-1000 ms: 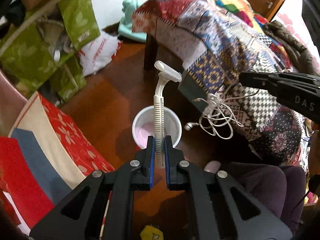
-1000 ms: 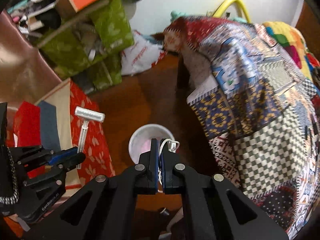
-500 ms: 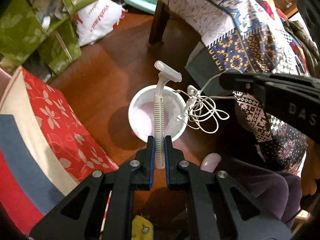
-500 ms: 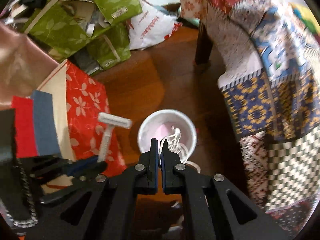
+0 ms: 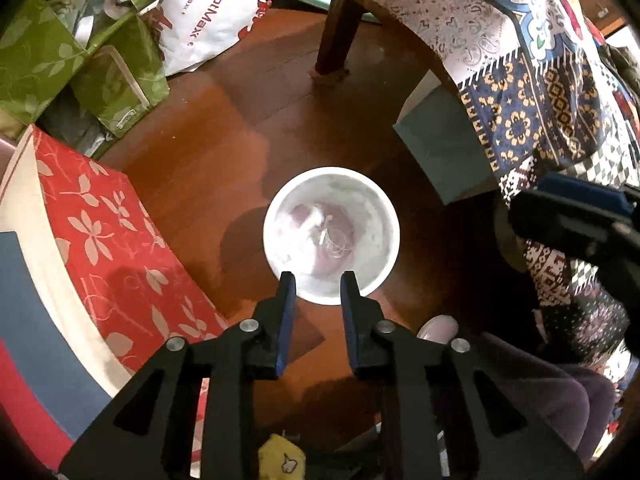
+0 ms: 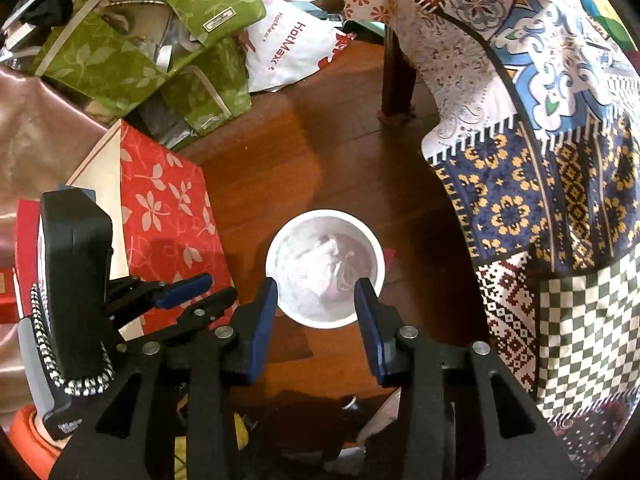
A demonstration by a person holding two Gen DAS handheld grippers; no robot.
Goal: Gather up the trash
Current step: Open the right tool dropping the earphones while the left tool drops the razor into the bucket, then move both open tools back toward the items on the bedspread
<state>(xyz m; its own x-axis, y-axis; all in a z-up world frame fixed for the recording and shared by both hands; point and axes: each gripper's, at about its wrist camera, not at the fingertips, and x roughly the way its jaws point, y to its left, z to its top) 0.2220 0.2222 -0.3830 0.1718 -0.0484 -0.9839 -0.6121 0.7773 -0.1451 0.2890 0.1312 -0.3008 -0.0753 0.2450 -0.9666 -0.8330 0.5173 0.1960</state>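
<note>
Trash: razor and earphone cord [image 5: 334, 242], one of each, now lie inside the one white cup [image 5: 376, 208], just ahead of both grippers; half a second ago each gripper pinched its item.
Left gripper [image 5: 316, 280]: fingers parted narrowly, holding nothing, tilted down over the near rim of the cup.
Right gripper [image 6: 316, 288]: spread wide, holding nothing, fingertips either side of the cup [image 6: 372, 240], above it.
Cup: stands on the wood floor [image 5: 240, 120].
Left of the grippers: red flowered box [image 5: 104, 240].
Right of the grippers: patchwork cloth [image 6: 540, 160].
</note>
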